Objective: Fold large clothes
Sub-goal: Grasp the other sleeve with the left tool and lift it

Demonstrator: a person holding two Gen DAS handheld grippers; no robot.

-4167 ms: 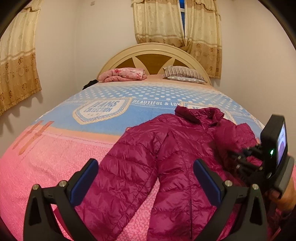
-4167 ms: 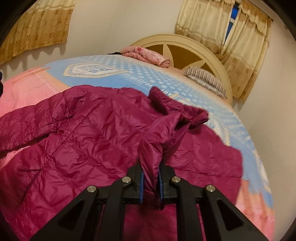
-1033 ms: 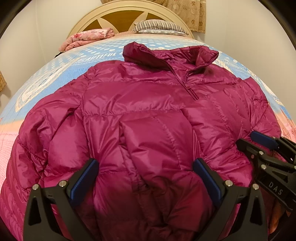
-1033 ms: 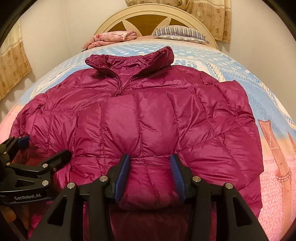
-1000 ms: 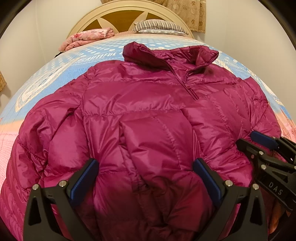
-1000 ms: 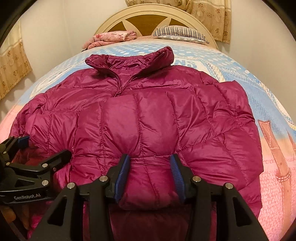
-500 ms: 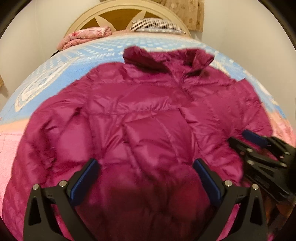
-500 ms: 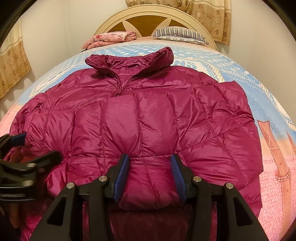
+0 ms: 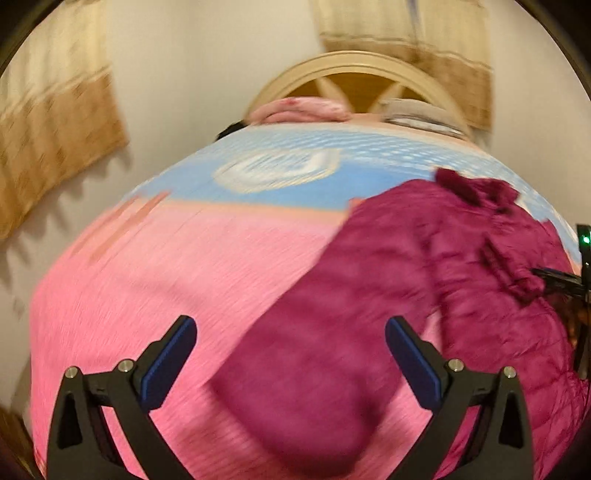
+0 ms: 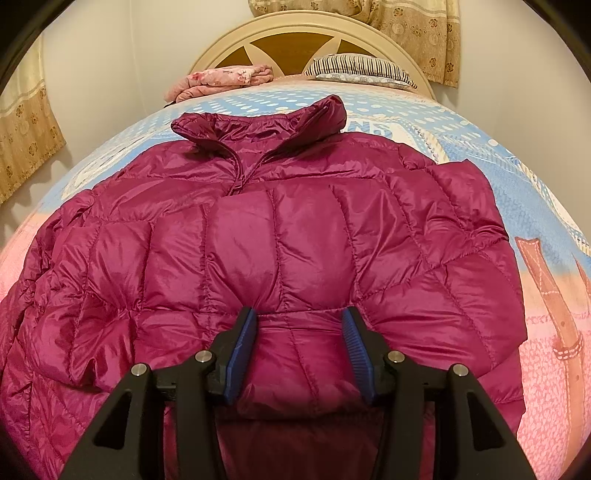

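A magenta quilted puffer jacket (image 10: 280,236) lies front up on the bed, collar toward the headboard, with a sleeve folded across its front. My right gripper (image 10: 299,347) is open, its blue pads on either side of the folded sleeve's cuff end, not closed on it. In the blurred left wrist view the jacket (image 9: 424,288) lies to the right and its left sleeve stretches toward the camera. My left gripper (image 9: 290,360) is wide open above that sleeve, holding nothing. The right gripper (image 9: 561,278) shows at the right edge there.
The bed (image 10: 546,229) has a blue and pink printed cover. A folded pink blanket (image 10: 221,81) and a striped pillow (image 10: 362,68) lie by the cream headboard (image 10: 306,33). Curtains (image 9: 55,147) hang on the left wall and behind the headboard.
My left gripper has swung left off the jacket's middle, so the left sleeve and pink cover now fill its view. The right gripper has stayed put and open.
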